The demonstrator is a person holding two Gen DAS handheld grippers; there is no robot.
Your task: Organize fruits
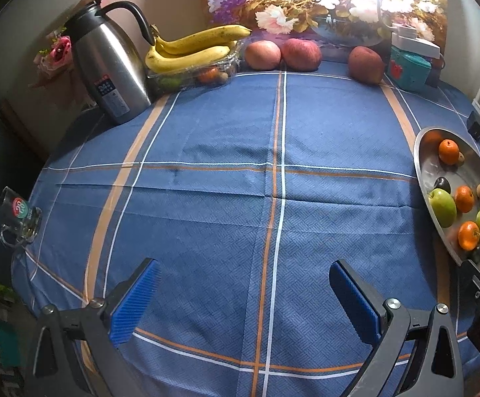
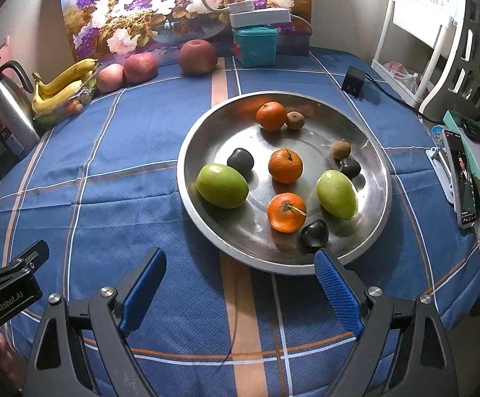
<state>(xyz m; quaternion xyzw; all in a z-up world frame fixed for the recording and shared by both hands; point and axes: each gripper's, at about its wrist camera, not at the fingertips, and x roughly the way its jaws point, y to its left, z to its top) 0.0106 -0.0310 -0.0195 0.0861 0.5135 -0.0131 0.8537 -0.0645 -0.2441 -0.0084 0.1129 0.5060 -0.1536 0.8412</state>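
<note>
Blue checked cloth is spread over the whole bench (image 2: pixel 114 198). Near its right side a steel plate (image 2: pixel 206 228) is set, and mixed fruit is scattered in it: two green mangoes (image 2: pixel 221 185), three oranges (image 2: pixel 285 166), dark plums (image 2: pixel 314 235) and small brown ones. Bananas (image 1: pixel 190 49) and red apples (image 1: pixel 262 55) are lined up along the back wall. Both the left tool (image 1: pixel 244 301) and right tool (image 2: pixel 240 292) are held wide apart above the cloth, nothing gripped.
</note>
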